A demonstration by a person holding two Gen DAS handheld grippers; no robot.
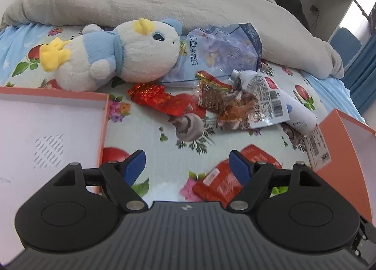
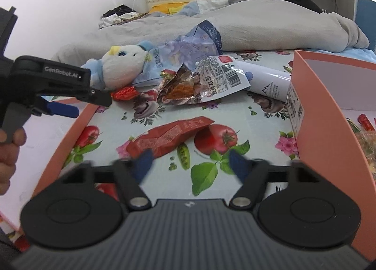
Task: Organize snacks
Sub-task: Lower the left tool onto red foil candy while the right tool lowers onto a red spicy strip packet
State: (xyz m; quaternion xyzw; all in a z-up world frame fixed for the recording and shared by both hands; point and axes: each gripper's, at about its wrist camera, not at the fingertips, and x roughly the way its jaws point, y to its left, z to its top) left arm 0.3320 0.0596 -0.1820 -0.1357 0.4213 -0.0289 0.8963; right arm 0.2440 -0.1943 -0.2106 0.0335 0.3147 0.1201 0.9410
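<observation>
On a bed spread with a fruit-and-flower sheet [image 1: 145,133], seen through my left wrist camera, my left gripper [image 1: 187,164] hangs with its blue pads spread wide and nothing between them. A red snack packet [image 1: 218,180] lies just behind the right pad, at about 4 o'clock from frame centre. At 12 o'clock a plush toy [image 1: 112,54] lies on its side against a pale blue bag [image 1: 221,51]. A shiny red wrapper [image 1: 152,96] and a clear packet of brown snacks [image 1: 225,103] lie near centre, a white tube [image 1: 303,117] at 3 o'clock. An orange-rimmed lid [image 1: 103,129] sits at 9 o'clock, an orange box [image 1: 338,152] at 4 o'clock.

From my right wrist camera, my right gripper [image 2: 190,164] also stands open, its pads blurred and empty. The red snack packet [image 2: 169,136] lies on the sheet just beyond the left pad. The orange box [image 2: 324,115] stands at 3 o'clock with snacks [image 2: 364,133] inside. My left gripper [image 2: 68,108] shows at 9 o'clock, held in a hand [image 2: 9,148] over the lid [image 2: 68,136].
</observation>
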